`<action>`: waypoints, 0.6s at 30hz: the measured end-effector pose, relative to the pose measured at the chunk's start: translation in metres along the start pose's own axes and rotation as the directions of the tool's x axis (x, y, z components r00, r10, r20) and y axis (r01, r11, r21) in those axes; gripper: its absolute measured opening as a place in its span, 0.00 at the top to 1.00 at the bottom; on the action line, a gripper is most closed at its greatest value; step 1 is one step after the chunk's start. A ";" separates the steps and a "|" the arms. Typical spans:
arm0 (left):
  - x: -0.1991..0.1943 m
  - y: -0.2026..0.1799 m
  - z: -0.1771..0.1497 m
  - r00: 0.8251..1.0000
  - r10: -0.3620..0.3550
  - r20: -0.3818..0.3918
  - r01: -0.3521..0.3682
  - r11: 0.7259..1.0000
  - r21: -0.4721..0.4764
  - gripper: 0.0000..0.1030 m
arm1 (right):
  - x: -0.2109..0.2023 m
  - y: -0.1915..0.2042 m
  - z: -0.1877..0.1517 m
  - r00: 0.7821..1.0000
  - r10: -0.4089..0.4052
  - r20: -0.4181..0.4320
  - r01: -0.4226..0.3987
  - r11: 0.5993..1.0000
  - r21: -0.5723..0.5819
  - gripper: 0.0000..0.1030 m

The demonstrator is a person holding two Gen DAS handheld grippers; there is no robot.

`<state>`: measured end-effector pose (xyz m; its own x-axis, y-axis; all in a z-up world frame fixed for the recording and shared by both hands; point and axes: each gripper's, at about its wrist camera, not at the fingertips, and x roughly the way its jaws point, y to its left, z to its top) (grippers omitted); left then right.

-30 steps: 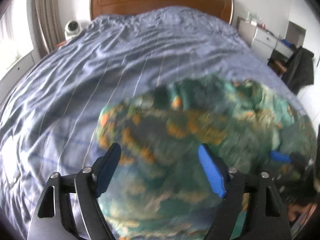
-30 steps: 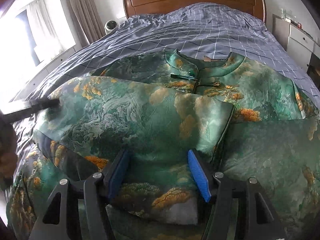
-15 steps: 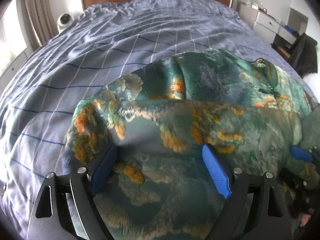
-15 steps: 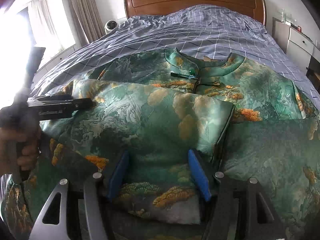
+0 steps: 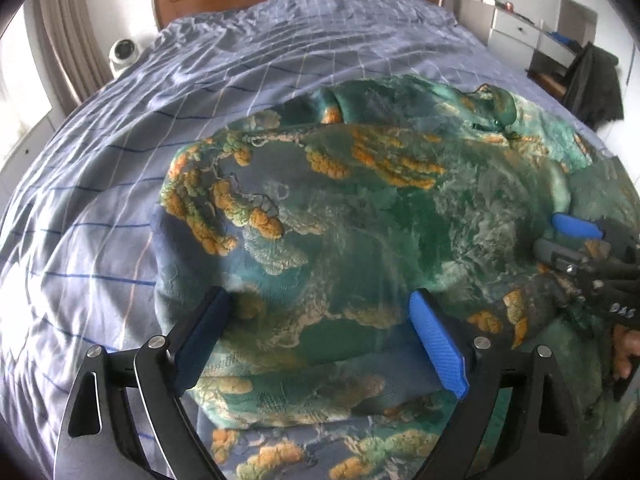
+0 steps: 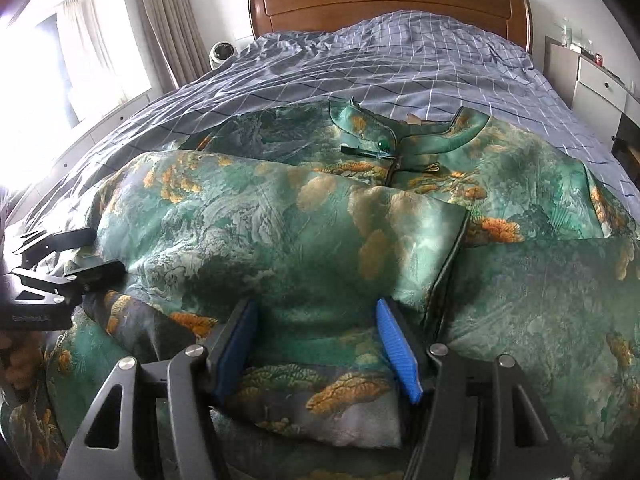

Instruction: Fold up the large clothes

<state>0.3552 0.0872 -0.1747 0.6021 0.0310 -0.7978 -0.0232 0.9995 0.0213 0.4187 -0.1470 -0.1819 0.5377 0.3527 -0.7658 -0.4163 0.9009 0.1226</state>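
The left gripper (image 5: pixel 320 336) is at 6 o'clock in its view, its jaws opening wide above the robe (image 5: pixel 360 216), pads not pressing it. The robe lies on the bed (image 6: pixel 360 64). The right gripper (image 6: pixel 316 344) stands half open with a fold between its pads; whether they press it I cannot tell.

Left gripper (image 5: pixel 320 340), jaws opening, above folded green brocade garment (image 5: pixel 360 220) on checked bedspread (image 5: pixel 200 92)
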 end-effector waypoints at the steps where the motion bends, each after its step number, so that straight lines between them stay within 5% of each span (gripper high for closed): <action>1: -0.006 0.002 -0.001 1.000 -0.018 0.005 0.019 1.000 -0.009 0.11 | 0.000 0.001 0.001 1.000 -0.004 -0.003 0.004 1.000 -0.003 0.39; 8: -0.069 0.028 -0.040 0.997 -0.058 0.053 0.059 0.998 -0.026 0.11 | -0.001 0.003 0.003 1.000 -0.022 -0.017 0.022 1.000 -0.013 0.39; 14: -0.096 0.065 -0.078 0.995 0.033 0.094 -0.033 0.999 -0.003 0.03 | -0.024 0.009 0.011 0.998 -0.054 -0.045 0.053 0.998 -0.021 0.38; 18: -0.066 0.093 -0.083 0.988 0.125 0.089 -0.124 0.992 -0.016 0.03 | -0.071 0.023 0.006 0.998 -0.058 0.013 0.058 0.998 -0.027 0.30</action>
<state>0.2465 0.1780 -0.1701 0.6628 0.1560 -0.7324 -0.1101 0.9877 0.1107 0.3754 -0.1500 -0.1206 0.5704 0.3031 -0.7634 -0.4036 0.9129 0.0609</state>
